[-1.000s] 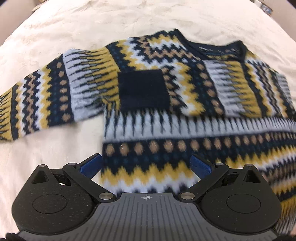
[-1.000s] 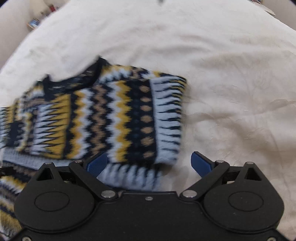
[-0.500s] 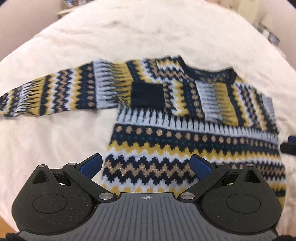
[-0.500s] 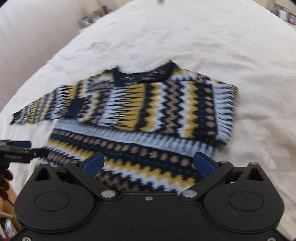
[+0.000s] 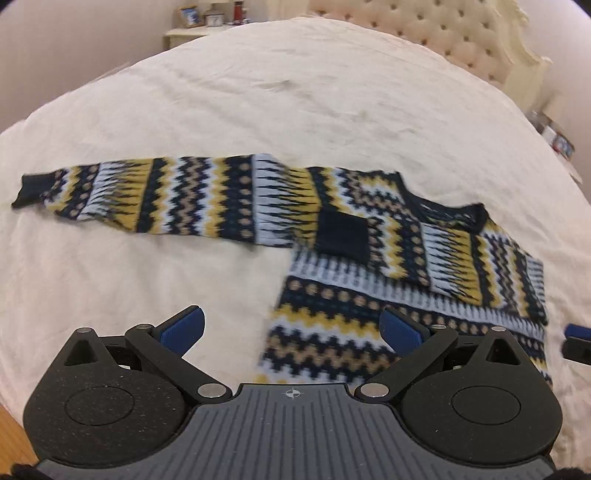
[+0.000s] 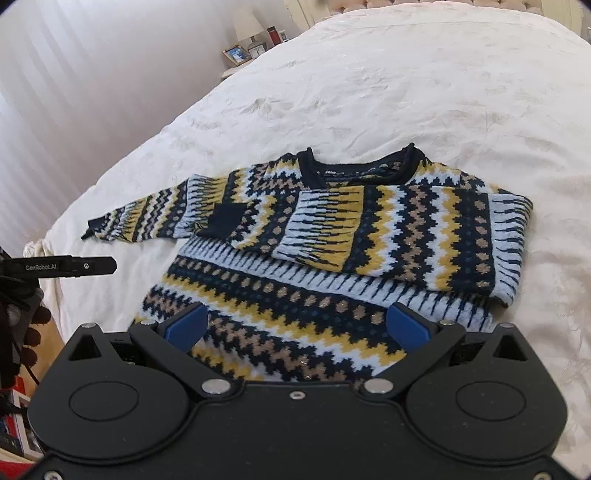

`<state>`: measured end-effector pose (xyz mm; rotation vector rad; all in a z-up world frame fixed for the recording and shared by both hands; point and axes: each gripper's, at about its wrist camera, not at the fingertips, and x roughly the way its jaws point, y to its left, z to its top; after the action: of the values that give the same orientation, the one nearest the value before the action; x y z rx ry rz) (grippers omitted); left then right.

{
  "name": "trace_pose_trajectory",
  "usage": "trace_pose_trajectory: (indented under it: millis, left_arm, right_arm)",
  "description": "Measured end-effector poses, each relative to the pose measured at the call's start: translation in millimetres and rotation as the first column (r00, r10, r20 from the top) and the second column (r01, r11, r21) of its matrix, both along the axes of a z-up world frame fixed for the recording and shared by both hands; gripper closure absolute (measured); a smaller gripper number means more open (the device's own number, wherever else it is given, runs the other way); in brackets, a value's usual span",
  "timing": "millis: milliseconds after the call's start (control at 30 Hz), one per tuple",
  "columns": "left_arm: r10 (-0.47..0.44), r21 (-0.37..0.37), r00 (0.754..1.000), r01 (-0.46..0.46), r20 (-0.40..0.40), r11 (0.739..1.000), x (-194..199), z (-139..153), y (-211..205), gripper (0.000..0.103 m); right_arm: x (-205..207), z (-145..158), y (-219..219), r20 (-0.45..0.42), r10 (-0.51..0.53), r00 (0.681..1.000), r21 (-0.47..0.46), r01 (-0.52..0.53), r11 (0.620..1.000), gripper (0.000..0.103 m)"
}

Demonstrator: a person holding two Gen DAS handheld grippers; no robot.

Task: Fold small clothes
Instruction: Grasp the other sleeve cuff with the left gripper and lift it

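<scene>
Grippers first: left gripper [image 5: 291, 330] and right gripper [image 6: 297, 326] both gape wide, holding nothing, above the sweater's hem. Around them lies only the white bed [image 6: 424, 92], with a nightstand [image 6: 242, 61] and tufted headboard [image 5: 443, 33] beyond. Sweater [image 6: 332, 258] lies flat on the bed, zigzag-banded navy, yellow, white and tan; 1 sleeve [image 5: 147, 195] stretches out sideways, the other is folded across the chest.

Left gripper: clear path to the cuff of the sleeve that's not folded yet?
Probably yes. The left gripper is open and empty, and only bare bedspread lies between it and the outstretched sleeve's cuff, far to its left.
</scene>
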<state>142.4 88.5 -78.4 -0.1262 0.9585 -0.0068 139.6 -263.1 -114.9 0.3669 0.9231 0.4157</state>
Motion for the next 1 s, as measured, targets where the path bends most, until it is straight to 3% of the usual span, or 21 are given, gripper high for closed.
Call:
trace_pose_trajectory:
  millis: [433,700,1000]
  left_arm:
    - [0.128,-0.133,0.992,-0.127,0.000,0.983,42,-17,143,0.000]
    - [0.199,-0.158,0.980,-0.199,-0.011,0.967,79,-36,230,0.000]
    - [0.247,-0.178,0.969,-0.248,-0.026,0.952,116,-58,294,0.000]
  right_arm:
    - [30,42,56,-0.020,-0.131,0.991,0.012,0.131,0.991,0.000]
    - [57,58,116,-0.020,-0.177,0.984,0.025,0.177,0.984,0.000]
    - [69,67,171,-0.030,-0.177,0.984,-0.033,0.176,0.984,0.000]
